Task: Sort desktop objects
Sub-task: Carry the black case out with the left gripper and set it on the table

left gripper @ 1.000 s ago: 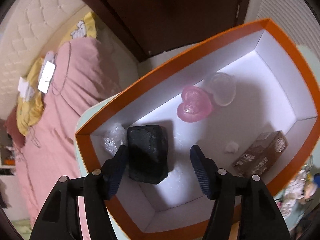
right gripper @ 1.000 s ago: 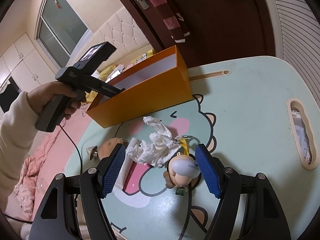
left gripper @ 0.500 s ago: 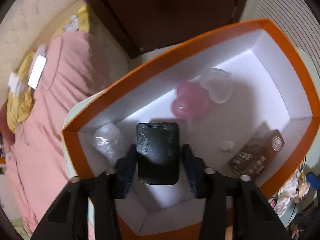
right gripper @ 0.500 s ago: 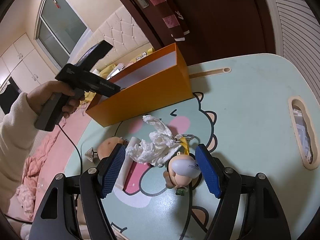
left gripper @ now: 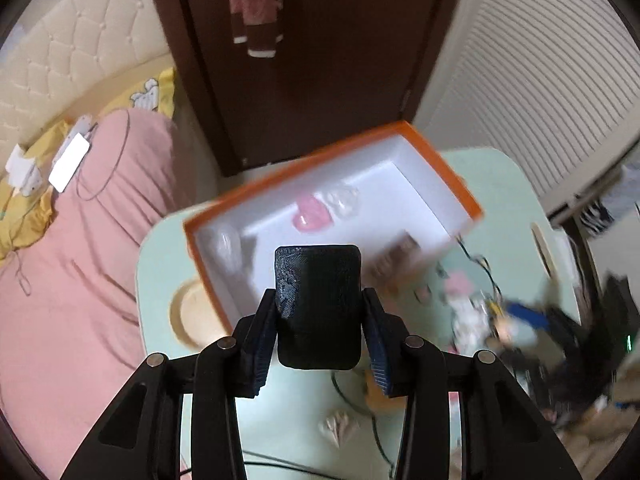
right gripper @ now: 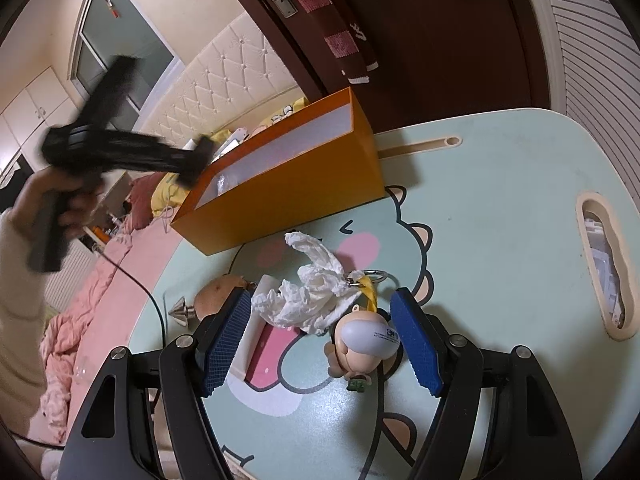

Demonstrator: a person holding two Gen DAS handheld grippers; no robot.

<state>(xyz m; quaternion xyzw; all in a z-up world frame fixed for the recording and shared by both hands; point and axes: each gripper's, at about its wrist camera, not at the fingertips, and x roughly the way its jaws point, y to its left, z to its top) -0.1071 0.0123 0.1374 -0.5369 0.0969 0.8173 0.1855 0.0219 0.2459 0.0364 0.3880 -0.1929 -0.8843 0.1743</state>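
My left gripper (left gripper: 319,308) is shut on a black block (left gripper: 318,296) and holds it in the air above the near edge of the orange box (left gripper: 440,164). In the box lie a pink heart (left gripper: 312,218), a clear heart (left gripper: 342,200), a brown carton (left gripper: 396,254) and a plastic-wrapped item (left gripper: 226,246). The right wrist view shows a hand holding the left gripper (right gripper: 192,164), blurred, over the left end of the orange box (right gripper: 288,188). My right gripper (right gripper: 322,300) stands open low over the table, with a crumpled tissue (right gripper: 316,296) and a doll keychain (right gripper: 364,340) between its fingers.
On the mint cartoon table (right gripper: 500,200) a metal cone (right gripper: 182,312), a brown round object (right gripper: 218,294) and a pink and white card (right gripper: 264,332) lie left of my right gripper. A black cable (right gripper: 148,300) runs off the table's left edge. A pink bed (left gripper: 80,260) lies beyond.
My left gripper closed on the black block inside the box, then lifted it up and back out of the box. The right gripper has not moved.
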